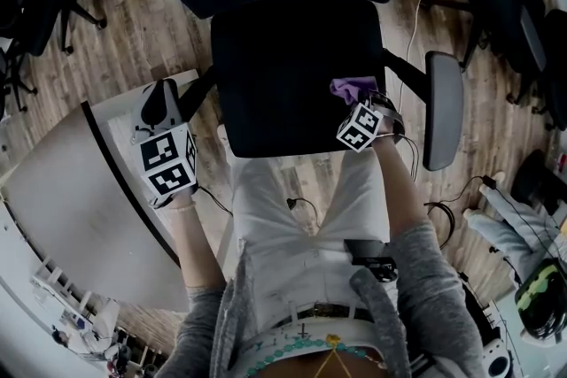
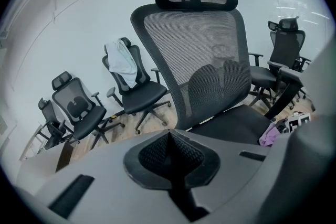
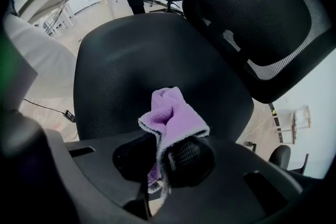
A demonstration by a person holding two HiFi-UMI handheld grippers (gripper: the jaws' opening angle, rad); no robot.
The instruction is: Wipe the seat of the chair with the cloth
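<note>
The left tongs [image 2: 170, 157] hang closed and empty off the seat's left side, above the white table [image 1: 71, 199]. The black seat [image 3: 147, 60] fills the middle. At its front right, the right tongs [image 3: 163, 157] clamp the purple cloth [image 3: 173, 113]. Contact is unclear, so I'd say the wiping stroke is only starting. Next, the cloth needs pressing down and sweeping across. Wooden floor [image 1: 142, 31], more office chairs [image 2: 131, 92] behind.

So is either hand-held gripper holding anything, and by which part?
The right hand-held gripper pinches the purple cloth by its bunched end; the left hand-held gripper holds nothing.
</note>
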